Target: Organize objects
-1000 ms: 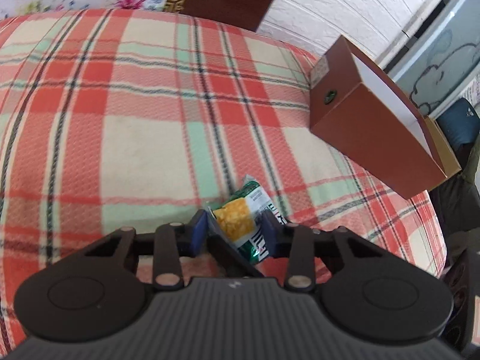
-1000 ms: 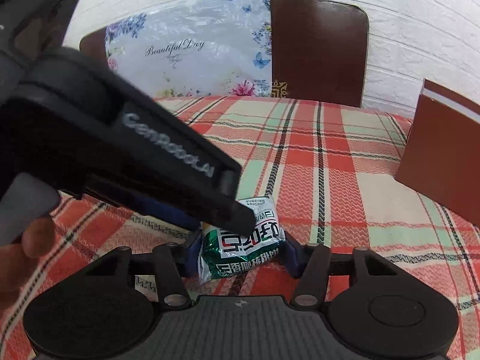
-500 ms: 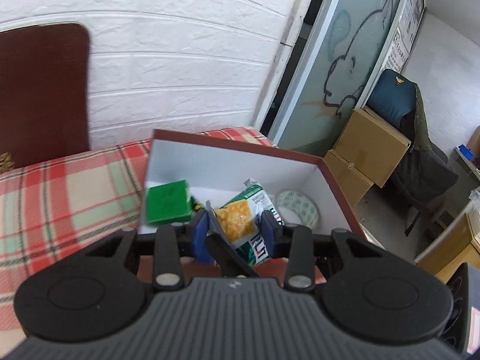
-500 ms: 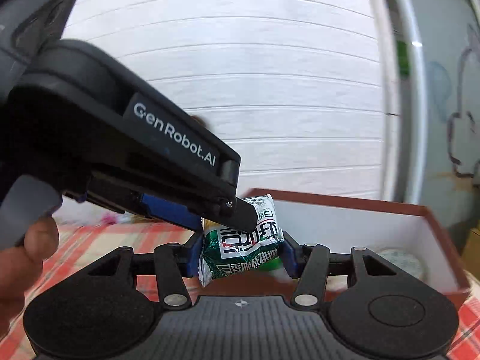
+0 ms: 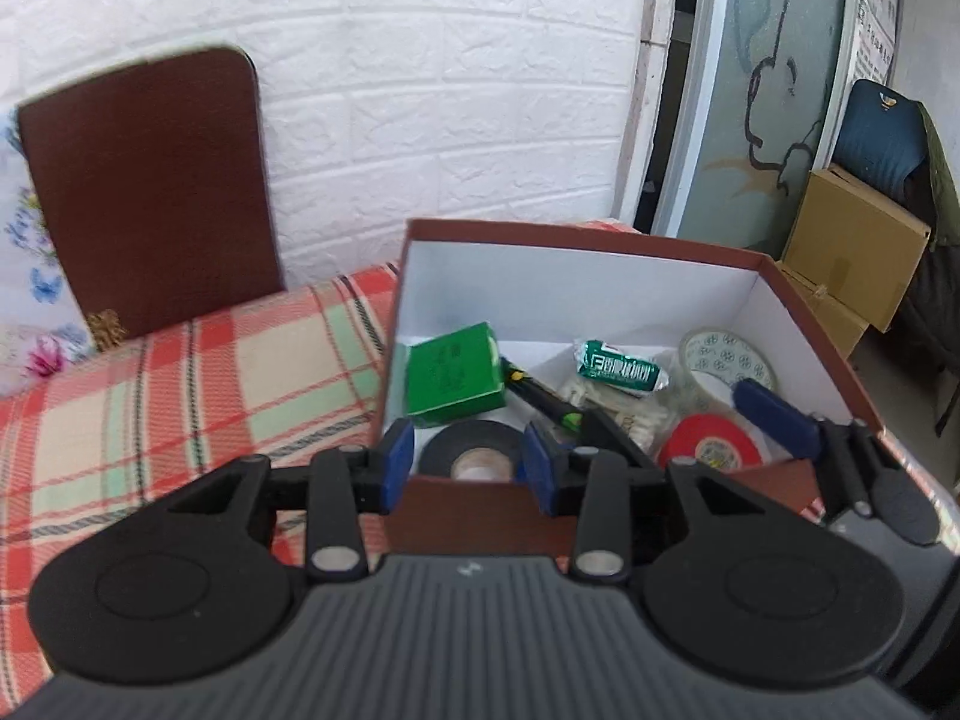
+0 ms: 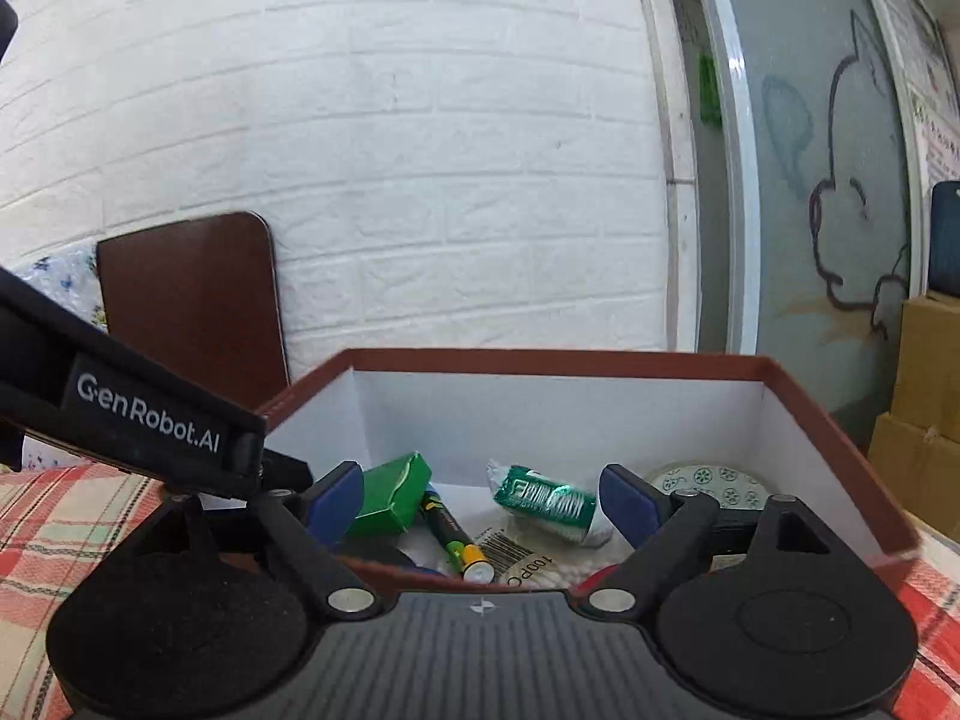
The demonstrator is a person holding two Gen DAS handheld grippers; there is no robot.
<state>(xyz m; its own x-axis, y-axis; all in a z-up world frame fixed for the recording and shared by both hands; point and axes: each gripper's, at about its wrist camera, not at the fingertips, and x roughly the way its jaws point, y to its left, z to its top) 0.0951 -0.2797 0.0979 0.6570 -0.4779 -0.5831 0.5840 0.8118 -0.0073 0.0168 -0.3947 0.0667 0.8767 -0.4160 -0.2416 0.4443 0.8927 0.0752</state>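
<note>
A green snack packet [image 5: 621,366] [image 6: 546,501] lies loose inside the brown box [image 5: 804,324] [image 6: 798,396], on the white floor near the back. My left gripper [image 5: 468,465] hovers over the box's near wall. Its jaws are opening and nothing is between the blue pads [image 5: 396,462]. My right gripper [image 6: 483,501] hangs over the same wall beside it. Its jaws are opening wide, and the packet shows in the gap beyond them without touching either pad. The right gripper's blue fingers [image 5: 774,414] reach into the box in the left wrist view.
The box also holds a green carton [image 5: 453,375], a black tape roll [image 5: 471,453], a red tape roll [image 5: 714,447], a clear tape roll [image 5: 726,360], a battery [image 6: 453,534] and cotton swabs [image 5: 612,402]. A plaid cloth [image 5: 180,384] lies left; cardboard boxes [image 5: 852,264] stand right.
Both grippers carried the packet from over the plaid cloth to the box. They have let go of it, and it now lies inside with both pairs of jaws wider apart.
</note>
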